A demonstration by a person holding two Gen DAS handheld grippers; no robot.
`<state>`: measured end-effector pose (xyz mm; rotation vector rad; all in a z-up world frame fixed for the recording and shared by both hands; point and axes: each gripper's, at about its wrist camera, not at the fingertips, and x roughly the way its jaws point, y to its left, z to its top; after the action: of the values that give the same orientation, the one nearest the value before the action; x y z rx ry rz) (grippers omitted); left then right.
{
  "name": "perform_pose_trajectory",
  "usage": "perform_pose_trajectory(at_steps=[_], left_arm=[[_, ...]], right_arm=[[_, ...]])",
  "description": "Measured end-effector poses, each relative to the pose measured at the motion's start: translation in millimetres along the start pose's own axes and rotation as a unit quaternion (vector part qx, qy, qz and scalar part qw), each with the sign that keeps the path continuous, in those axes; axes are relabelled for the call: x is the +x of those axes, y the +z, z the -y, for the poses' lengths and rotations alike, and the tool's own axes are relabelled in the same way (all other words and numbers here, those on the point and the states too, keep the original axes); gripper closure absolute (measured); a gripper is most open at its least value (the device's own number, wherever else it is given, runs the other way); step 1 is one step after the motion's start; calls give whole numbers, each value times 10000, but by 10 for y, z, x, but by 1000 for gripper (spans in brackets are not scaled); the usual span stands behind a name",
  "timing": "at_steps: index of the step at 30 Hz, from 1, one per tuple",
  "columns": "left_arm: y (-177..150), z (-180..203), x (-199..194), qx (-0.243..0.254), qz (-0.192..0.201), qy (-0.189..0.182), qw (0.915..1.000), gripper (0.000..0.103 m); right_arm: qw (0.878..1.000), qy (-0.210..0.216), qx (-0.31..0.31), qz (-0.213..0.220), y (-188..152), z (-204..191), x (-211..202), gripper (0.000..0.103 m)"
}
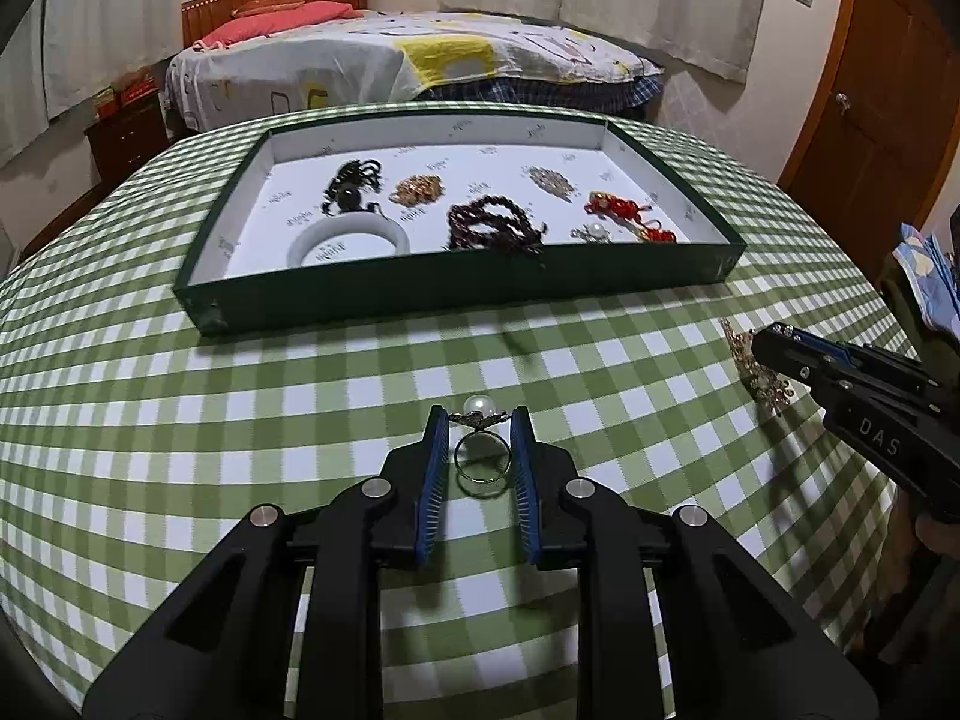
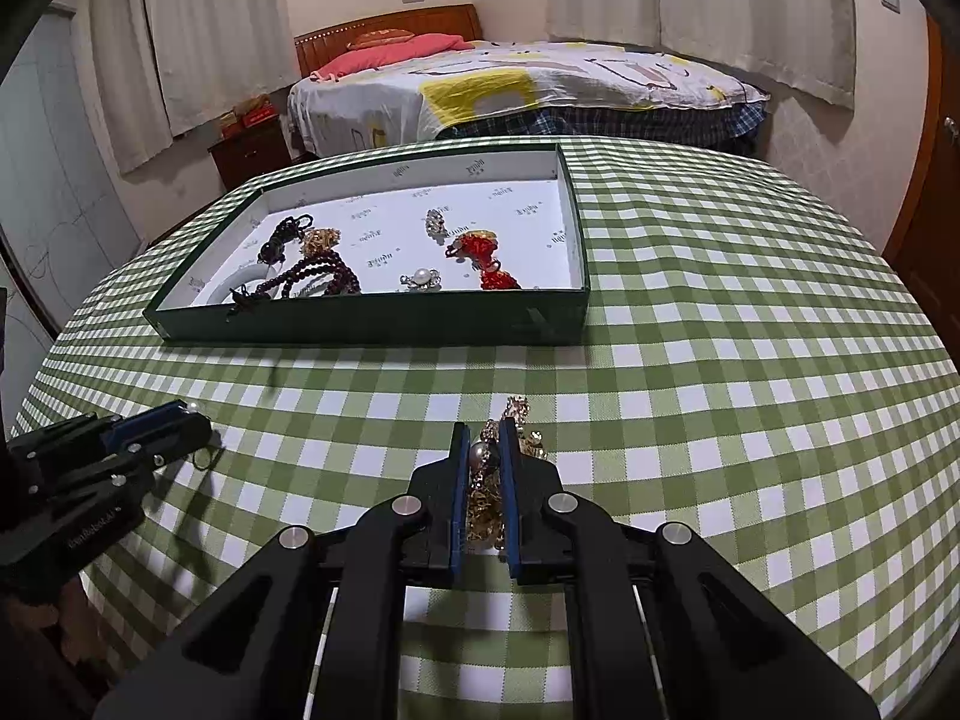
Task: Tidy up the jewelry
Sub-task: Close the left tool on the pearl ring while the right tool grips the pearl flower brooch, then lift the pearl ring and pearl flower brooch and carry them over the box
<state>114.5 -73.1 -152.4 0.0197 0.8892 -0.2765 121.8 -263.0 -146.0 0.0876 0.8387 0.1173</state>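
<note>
A pearl ring (image 1: 483, 420) stands on the green checked tablecloth between the blue pads of my left gripper (image 1: 478, 420), which is shut on its ornate head. My right gripper (image 2: 482, 438) is shut on a gold brooch with a pearl (image 2: 487, 483) lying on the cloth; it also shows in the left wrist view (image 1: 757, 369) beside the right gripper (image 1: 774, 339). A dark green tray (image 1: 456, 294) with a white lining sits farther back. It holds a white bangle (image 1: 348, 240), dark red beads (image 1: 495, 222), red ornaments (image 1: 618, 207) and other pieces.
The tray also shows in the right wrist view (image 2: 372, 321), left of centre. My left gripper (image 2: 156, 429) is at the far left there. The tablecloth (image 2: 750, 360) drops off at the table edges. A bed (image 1: 390, 60) stands behind the table.
</note>
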Motion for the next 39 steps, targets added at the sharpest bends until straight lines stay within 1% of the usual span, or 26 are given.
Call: perform_pose_trajectory(at_steps=[8,13,19,22,25,27,29,34,36,37,39], left_arm=[[40,-90,-113,-79,142,89,9998,82],[33,-104,-117,-82,134,114,9998,82],[15,-114,-96,-86,93,119,9998,82],[13,-120,-90,-93,84,122,9998,82],[11,-123,-81,-98,78,123,9998,82],[9,-125,-80,-98,74,119,9999,82],[9,-128,-77,-98,69,119,9999,82],[-1,-134,-72,-115,59,118,9998,82],[-6,-137,-66,-116,48,115,9999,82],[-7,-138,-65,-121,46,116,9999,82],[-6,-138,-65,-121,49,114,9999,82]], right_arm=[[10000,38,-39,39,9,-32,-33,93],[9999,135,40,-94,-19,-12,34,92],[9999,116,44,-104,-23,-24,54,92],[9999,125,54,-105,-24,-22,63,90],[9998,89,45,-156,-26,-17,77,85],[9996,102,81,-252,-52,-5,113,84],[9997,68,29,-227,-65,-18,111,84],[9997,-21,-88,-220,-68,-52,111,84],[9997,-8,-118,-224,-71,-61,107,88],[9997,11,-120,-230,-72,-62,104,91],[9996,6,-159,-225,-73,-83,99,92]])
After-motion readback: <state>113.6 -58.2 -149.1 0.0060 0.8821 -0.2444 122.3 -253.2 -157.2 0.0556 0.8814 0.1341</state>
